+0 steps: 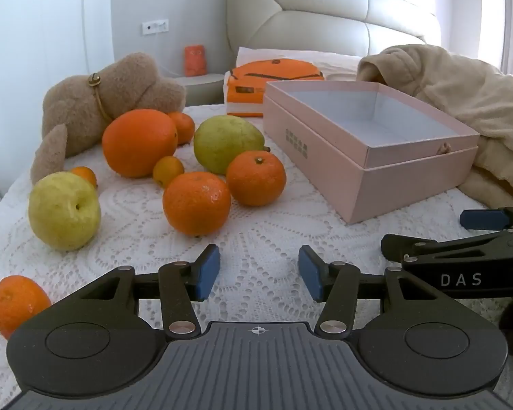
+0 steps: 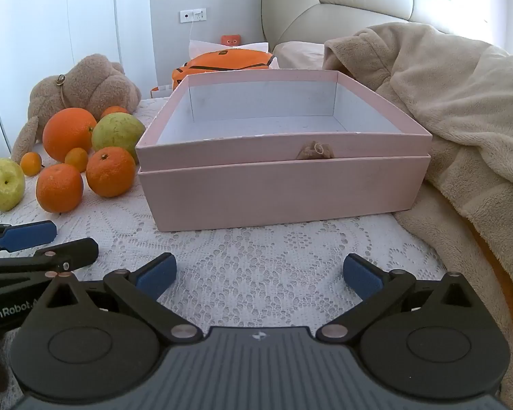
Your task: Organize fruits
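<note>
Fruit lies loose on the bed's white lace cover (image 1: 256,239), grouped toward its left side: a large orange (image 1: 138,141) at the back of the group, a green pear (image 1: 227,143) just beside it, two mandarins (image 1: 196,203) (image 1: 255,177) nearer the front, touching each other, a small kumquat-sized citrus (image 1: 167,170) between the orange and the front mandarin. A yellow-green apple (image 1: 64,211) sits apart toward the left edge, a small orange fruit (image 1: 84,175) behind it; one more mandarin (image 1: 15,302) lies close to the near left corner. Pink box (image 2: 280,177), lid off and nested beneath it, stands right of the fruit, interior bare. Left claw (image 1: 259,271) hovers over lace in front of the fruit, jaws apart, nothing between. Right claw (image 2: 259,275) wide, nothing held, facing the box front. Tan plush toy (image 1: 109,99) behind the fruit; beige fleece blanket (image 2: 444,109) heaped right of the box; padded headboard (image 1: 325,10) beyond.
</note>
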The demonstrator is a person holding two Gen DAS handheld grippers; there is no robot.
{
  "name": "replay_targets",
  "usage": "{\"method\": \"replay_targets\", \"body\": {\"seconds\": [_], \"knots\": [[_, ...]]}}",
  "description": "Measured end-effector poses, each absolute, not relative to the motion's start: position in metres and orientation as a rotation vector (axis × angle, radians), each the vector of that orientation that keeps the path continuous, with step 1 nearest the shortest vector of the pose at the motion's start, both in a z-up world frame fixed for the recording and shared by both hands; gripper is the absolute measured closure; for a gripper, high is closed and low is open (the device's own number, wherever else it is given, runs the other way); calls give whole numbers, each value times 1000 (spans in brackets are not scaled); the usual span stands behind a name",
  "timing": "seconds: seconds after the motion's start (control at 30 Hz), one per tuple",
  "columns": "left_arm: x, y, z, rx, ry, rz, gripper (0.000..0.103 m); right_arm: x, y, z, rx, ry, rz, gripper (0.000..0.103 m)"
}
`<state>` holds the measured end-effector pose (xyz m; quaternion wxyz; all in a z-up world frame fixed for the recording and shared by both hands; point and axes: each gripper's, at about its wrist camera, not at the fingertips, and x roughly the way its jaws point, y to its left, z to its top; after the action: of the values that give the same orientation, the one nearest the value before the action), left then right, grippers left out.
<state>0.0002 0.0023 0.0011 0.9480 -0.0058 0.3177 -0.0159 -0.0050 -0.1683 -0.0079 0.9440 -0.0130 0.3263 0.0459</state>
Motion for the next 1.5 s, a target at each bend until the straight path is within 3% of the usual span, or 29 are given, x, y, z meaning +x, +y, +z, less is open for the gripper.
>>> {"method": "replay_targets", "body": {"seconds": [1.5], "knots": [[0,1,1,1,645,-28,46,-5,-168,-8,-27,666,94,0]]}}
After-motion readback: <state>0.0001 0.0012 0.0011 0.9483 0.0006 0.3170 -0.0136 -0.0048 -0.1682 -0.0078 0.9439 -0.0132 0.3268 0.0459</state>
